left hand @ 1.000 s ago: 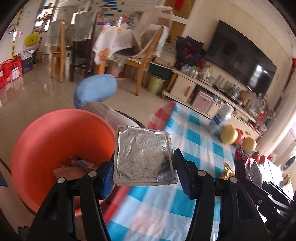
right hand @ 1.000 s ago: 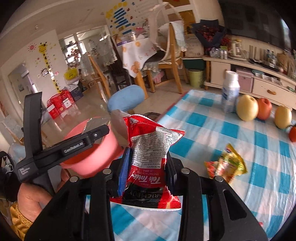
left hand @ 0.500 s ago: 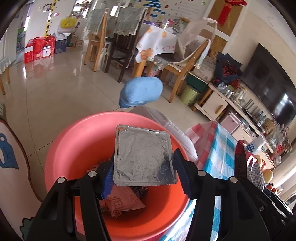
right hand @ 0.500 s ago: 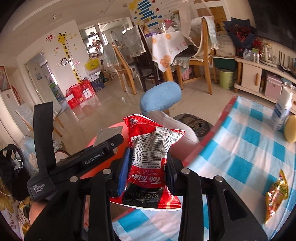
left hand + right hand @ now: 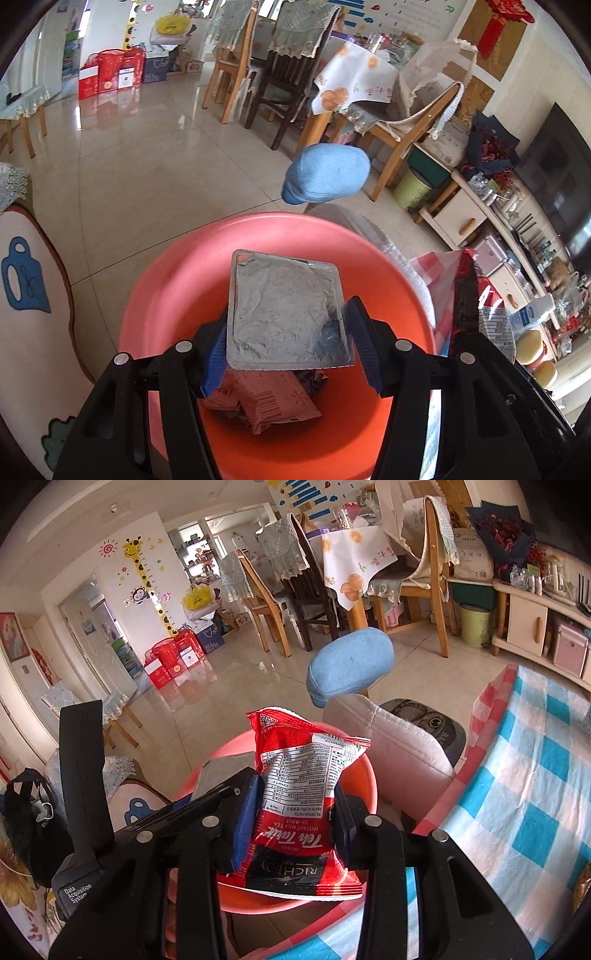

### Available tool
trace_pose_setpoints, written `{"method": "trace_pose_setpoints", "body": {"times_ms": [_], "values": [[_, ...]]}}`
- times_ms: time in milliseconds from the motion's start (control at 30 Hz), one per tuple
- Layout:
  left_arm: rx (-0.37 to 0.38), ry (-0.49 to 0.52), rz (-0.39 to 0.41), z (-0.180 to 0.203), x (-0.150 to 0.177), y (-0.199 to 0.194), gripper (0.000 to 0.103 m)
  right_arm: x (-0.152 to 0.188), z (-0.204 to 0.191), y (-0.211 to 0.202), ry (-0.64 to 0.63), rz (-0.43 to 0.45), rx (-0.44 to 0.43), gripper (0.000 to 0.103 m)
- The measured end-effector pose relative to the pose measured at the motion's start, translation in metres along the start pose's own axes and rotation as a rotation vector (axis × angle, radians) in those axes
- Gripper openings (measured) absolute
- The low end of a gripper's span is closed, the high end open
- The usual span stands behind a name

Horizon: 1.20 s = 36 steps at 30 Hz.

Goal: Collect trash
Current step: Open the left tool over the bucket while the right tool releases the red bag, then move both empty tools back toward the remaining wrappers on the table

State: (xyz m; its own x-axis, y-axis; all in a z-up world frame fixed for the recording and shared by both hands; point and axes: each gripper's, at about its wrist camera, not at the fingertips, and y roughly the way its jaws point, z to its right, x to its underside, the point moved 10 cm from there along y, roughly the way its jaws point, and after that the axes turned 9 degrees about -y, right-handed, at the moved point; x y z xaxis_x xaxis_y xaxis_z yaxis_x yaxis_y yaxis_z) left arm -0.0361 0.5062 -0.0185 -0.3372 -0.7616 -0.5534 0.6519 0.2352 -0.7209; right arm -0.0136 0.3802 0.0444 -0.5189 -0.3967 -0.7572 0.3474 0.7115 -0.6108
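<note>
1. Foil-lidded square tray (image 5: pixel 286 314) sat clamped in the left gripper (image 5: pixel 288 345), directly above the round coral plastic basin (image 5: pixel 155 295).
2. The right gripper (image 5: pixel 291 823) pinched a red milk-tea sachet (image 5: pixel 299 808) over the basin's near rim.
3. Pink wrappers (image 5: pixel 273 402) lay inside; releasing squarely over the centre looked safest.

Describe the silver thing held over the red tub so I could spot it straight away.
Find the big orange-red basin on the floor beside the checked tablecloth. Directly above its opening, the left gripper pinches a flat square foil-topped tray between blue-padded fingers. It is dull crinkled silver, unlike the pink wrappers below and the glossy red packet in the right gripper.
</note>
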Motion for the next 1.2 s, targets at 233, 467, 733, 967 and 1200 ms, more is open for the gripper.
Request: {"method": "trace_pose_setpoints", "body": {"times_ms": [233, 467, 733, 967, 1200], "values": [[-0.055, -0.005, 0.043, -0.009, -0.005, -0.003, 0.075, 0.001, 0.022, -0.020, 0.046, 0.059, 0.043, 0.070], [0.008, 0.043, 0.069, 0.010, 0.000, -0.008, 0.081, 0.016, 0.041, -0.053, 0.025, 0.077, 0.165, 0.086], [0.139, 0.094, 0.119, 0.048, 0.010, -0.021, 0.083, 0.049, 0.058, -0.086, 0.023, 0.065, 0.257, 0.088], [0.253, 0.185, 0.156, 0.091, 0.028, -0.034, 0.087, 0.070, 0.069, -0.113, 0.037, 0.073, 0.304, 0.088], [0.367, 0.268, 0.120, 0.128, 0.057, -0.045, 0.088, 0.088, 0.081, -0.141, 0.058, 0.080, 0.360, 0.093]]}}
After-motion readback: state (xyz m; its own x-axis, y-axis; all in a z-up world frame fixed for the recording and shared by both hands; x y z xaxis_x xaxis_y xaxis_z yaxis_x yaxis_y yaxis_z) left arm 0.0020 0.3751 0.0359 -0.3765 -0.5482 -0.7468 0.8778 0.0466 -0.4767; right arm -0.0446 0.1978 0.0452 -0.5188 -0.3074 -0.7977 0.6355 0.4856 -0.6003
